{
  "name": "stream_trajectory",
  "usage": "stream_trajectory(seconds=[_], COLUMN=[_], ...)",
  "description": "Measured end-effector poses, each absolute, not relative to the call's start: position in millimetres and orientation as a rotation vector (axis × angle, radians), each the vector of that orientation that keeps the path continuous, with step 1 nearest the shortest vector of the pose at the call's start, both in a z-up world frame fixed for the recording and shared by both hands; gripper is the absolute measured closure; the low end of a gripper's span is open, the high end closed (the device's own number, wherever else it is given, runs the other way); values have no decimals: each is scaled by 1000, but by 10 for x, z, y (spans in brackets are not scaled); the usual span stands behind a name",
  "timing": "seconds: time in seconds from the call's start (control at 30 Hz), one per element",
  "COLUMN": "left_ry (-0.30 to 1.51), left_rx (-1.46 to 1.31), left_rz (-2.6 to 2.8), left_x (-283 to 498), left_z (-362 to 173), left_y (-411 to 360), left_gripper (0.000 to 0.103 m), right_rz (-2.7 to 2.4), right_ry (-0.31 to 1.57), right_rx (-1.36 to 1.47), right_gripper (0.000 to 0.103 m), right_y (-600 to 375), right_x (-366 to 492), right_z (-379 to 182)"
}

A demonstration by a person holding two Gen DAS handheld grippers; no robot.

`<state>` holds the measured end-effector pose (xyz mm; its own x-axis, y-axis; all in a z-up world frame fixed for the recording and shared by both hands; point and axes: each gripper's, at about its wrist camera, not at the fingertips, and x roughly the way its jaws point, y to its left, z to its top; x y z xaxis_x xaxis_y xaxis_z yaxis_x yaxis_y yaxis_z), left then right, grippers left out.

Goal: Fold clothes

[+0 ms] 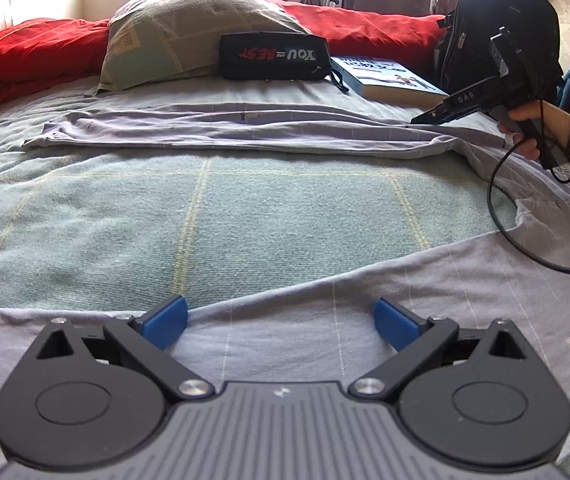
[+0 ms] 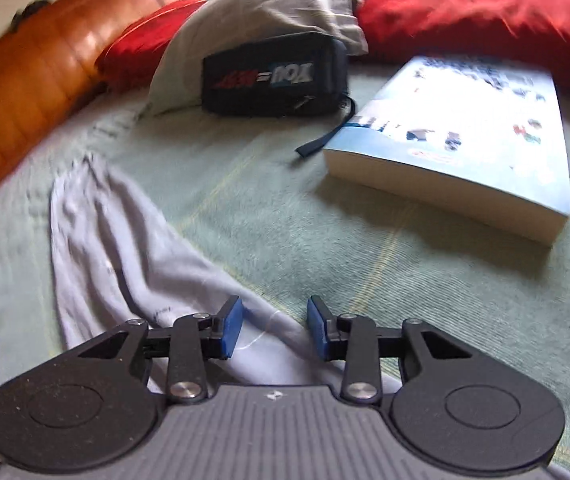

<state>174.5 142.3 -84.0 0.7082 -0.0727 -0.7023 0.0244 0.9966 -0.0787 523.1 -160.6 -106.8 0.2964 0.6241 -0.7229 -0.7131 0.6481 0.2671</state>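
Left wrist view: left gripper (image 1: pixel 281 320) jaws spread wide, empty, over the lilac garment (image 1: pixel 325 360) at the bed's (image 1: pixel 205 216) near edge. Right gripper (image 1: pixel 425 117) at the garment's far fold.

Right wrist view: right gripper (image 2: pixel 273 330) jaws part-closed, straddling a garment (image 2: pixel 125 256) ridge without pinching it; book (image 2: pixel 465 140) beyond.

Pale garment (image 2: pixel 117 248) between parted jaws
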Motion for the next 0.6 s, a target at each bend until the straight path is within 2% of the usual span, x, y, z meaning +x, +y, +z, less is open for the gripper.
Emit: stream_trajectory(seconds=[0.03, 0.13, 0.37, 0.5, 0.6], left_ry=[783, 783, 786, 787, 784], left_rx=[-65, -65, -64, -64, -66], left_rz=[-54, -53, -52, -51, -53], left_x=[1746, 1754, 1754, 1754, 1753], left_z=[-839, -841, -836, -835, -840], left_y=[1422, 1417, 1411, 1409, 1412], left_gripper=[3, 2, 2, 2, 2], right_rz=[926, 925, 815, 758, 727], right_ry=[901, 872, 816, 853, 915], right_rx=[-145, -263, -172, -169, -167], right_gripper=[90, 98, 99, 99, 95], right_y=[-1555, -1424, -1470, -1474, -1468], right_x=[5166, 5032, 5344, 5538, 5639], right_z=[-1067, -1071, -823, -851, -972])
